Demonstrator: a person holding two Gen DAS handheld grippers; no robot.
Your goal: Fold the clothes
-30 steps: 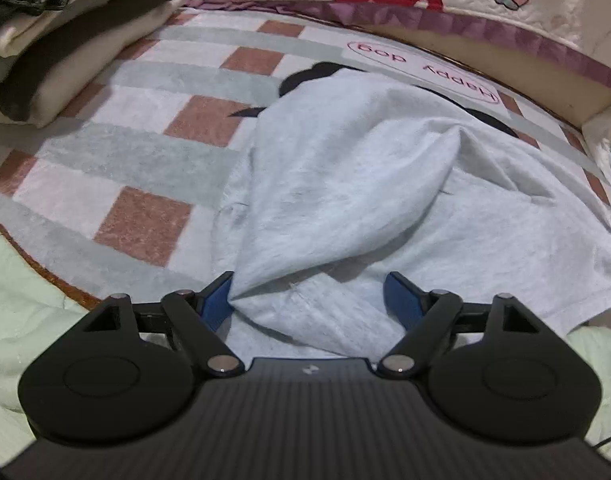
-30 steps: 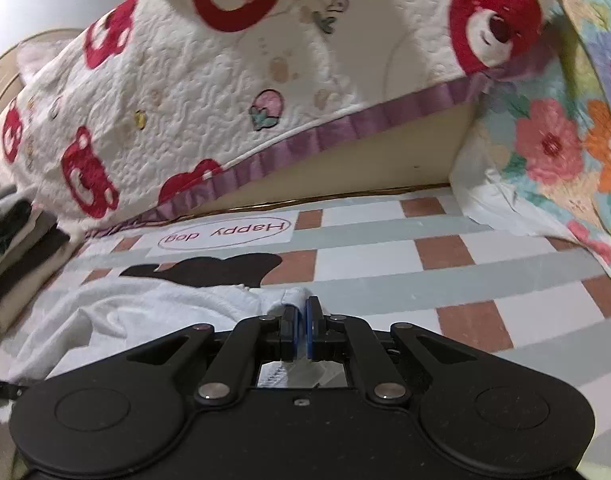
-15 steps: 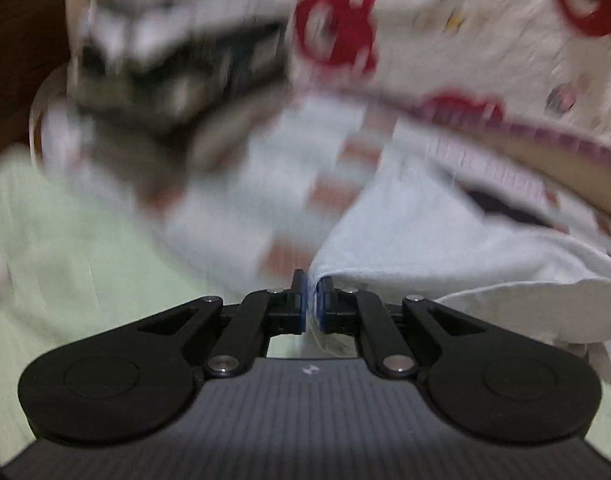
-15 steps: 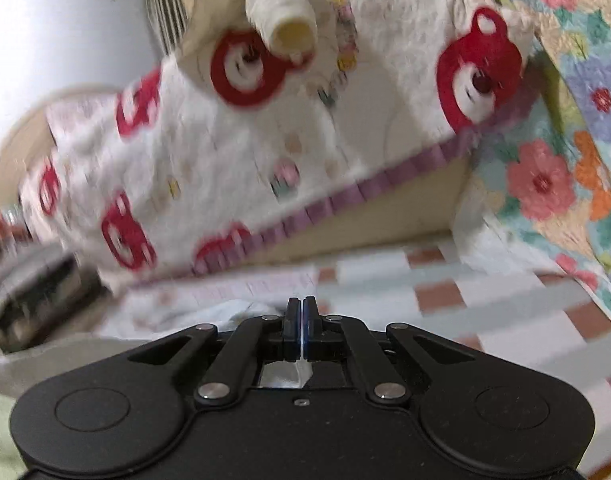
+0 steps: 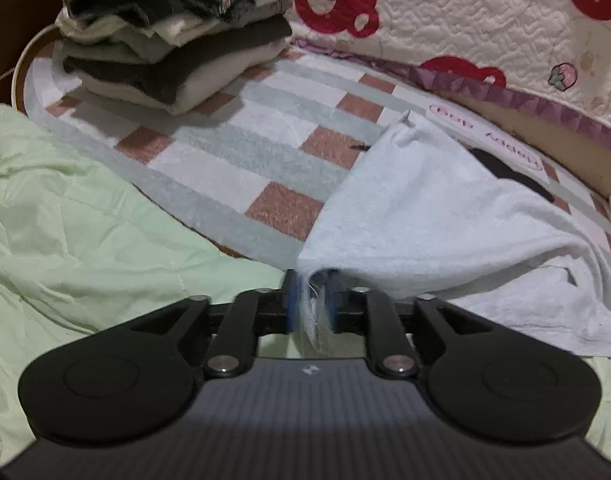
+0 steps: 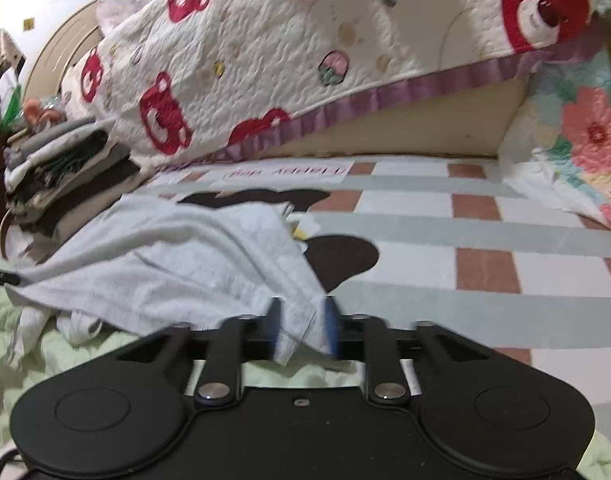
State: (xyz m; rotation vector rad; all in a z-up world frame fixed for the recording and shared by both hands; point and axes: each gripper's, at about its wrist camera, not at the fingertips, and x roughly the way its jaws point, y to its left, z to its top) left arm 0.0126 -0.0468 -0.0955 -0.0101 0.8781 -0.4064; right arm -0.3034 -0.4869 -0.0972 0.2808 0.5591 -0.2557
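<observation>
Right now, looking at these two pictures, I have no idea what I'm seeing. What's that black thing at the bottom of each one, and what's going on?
Nobody's robot here: a person holds a tool in each hand, and each tool carries a wide-angle camera that looks forward along its two fingers. The black shape is the tool itself. One picture looks out from the left hand-held gripper, the other from the right hand-held gripper.

They face a bed with a checked blanket. A pale grey garment lies on it, and each gripper has an edge of that garment between its fingers. The right one's fingers stand apart. The left one's gap is narrower, and I cannot tell whether it grips.

At the back left is a stack of folded clothes, and behind the bed hangs a quilt with red bears.
</observation>
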